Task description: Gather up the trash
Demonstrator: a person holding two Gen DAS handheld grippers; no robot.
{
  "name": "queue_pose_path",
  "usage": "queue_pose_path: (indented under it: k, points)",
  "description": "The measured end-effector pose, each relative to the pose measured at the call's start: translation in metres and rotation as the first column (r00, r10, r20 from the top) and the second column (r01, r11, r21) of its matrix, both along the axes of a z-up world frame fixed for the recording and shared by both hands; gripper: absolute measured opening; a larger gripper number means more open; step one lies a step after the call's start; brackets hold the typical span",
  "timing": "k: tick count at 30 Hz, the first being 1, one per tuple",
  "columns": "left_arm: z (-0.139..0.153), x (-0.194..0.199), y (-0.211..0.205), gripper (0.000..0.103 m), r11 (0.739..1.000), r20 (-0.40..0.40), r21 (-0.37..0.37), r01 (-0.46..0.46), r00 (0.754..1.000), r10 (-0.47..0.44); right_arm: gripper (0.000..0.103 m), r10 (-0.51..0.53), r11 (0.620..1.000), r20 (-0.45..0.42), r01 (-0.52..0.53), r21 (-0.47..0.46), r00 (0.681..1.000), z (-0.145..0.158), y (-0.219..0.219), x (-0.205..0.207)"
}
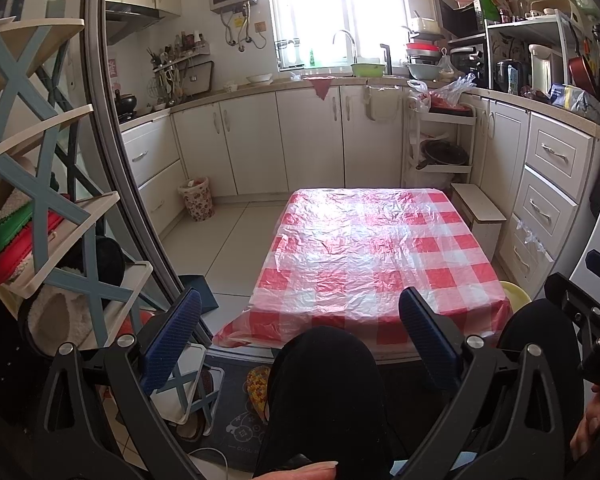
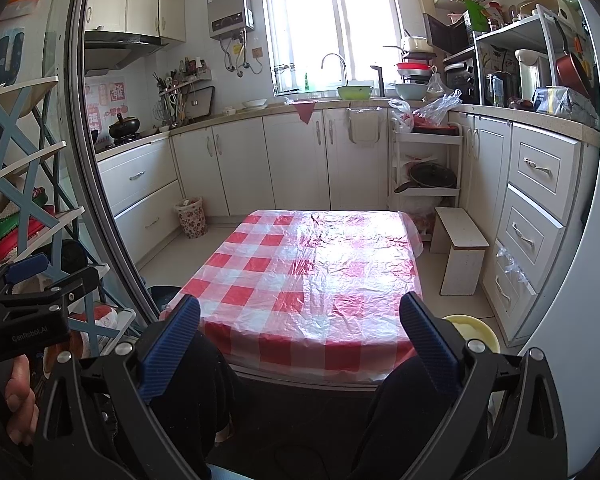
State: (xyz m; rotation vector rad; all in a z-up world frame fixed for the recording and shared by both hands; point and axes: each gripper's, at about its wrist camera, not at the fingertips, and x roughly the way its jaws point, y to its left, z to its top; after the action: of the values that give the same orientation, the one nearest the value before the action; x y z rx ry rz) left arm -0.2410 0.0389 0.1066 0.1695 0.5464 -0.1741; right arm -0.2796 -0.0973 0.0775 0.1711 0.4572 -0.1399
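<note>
My left gripper [image 1: 300, 332] and right gripper [image 2: 300, 336] hang over my knees [image 1: 324, 392], fingers spread wide, holding nothing. Just ahead, the checked table [image 2: 300, 280] runs lengthwise away from me, its near edge at my legs. Bare floor [image 1: 224, 240] lies along its left. Beyond, the flowered wastebasket [image 2: 191, 217] stands upright against the cabinets [image 2: 292, 160].

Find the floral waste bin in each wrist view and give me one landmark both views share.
Left wrist: the floral bin stands on the floor left of centre, against the cabinets, left of the checked table.
Right wrist: the bin is again left of centre, by the cabinet corner, beyond the table's far left corner.
Shared landmark: the faucet under the window.
</note>
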Motion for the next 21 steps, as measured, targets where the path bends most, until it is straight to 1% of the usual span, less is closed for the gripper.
queue_pose_path:
  k: [21]
  points:
    - [0.0011, -0.0007, -0.0013, 0.095, 1.0, 0.003, 0.0, -0.007, 1.0, 0.007, 0.096, 0.0, 1.0, 0.0, 0.0, -0.001, 1.0, -0.0004, 0.0006, 0.0001]
